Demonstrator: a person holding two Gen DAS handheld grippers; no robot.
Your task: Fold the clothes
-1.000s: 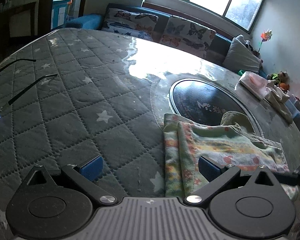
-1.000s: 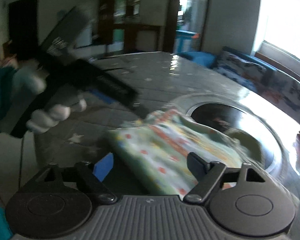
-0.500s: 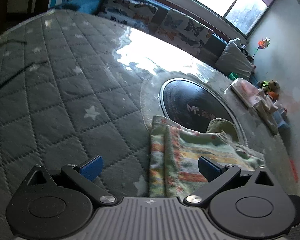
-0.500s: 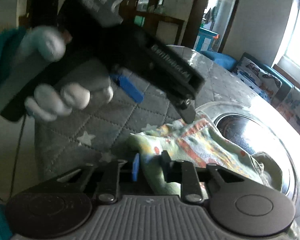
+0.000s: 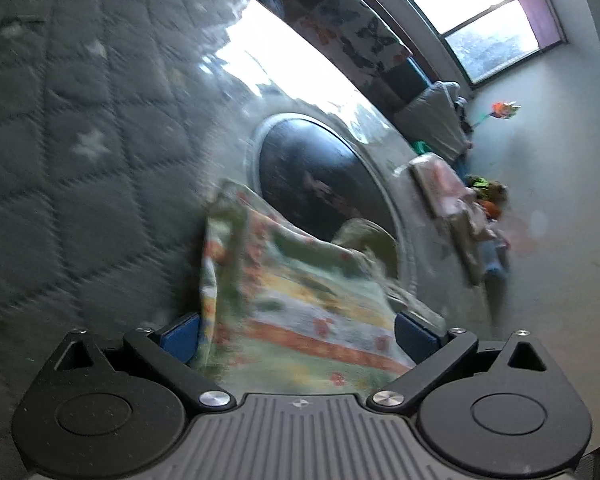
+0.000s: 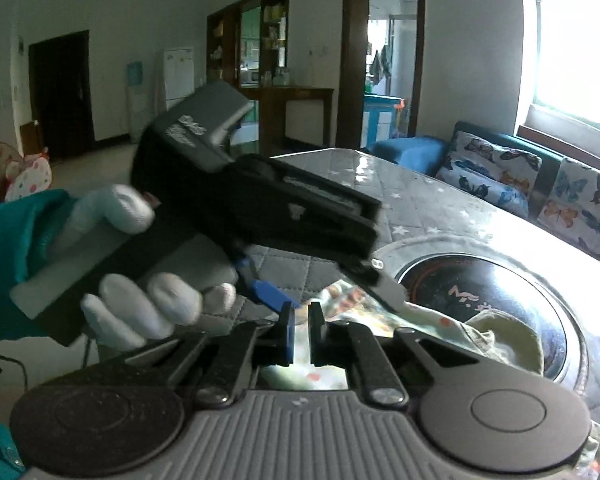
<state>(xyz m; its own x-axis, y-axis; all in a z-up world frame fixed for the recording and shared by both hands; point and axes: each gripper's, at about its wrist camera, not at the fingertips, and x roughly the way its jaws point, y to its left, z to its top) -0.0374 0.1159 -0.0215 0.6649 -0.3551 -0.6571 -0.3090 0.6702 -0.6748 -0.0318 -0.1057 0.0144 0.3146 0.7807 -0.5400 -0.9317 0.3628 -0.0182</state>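
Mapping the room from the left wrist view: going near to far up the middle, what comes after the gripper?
Left gripper → patterned cloth → dark round plate → butterfly cushions → window.

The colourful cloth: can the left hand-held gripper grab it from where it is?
Probably yes. The left hand-held gripper stands open with the colourful cloth already lying between its blue pads, and nothing is in the way. Closing should pinch it.
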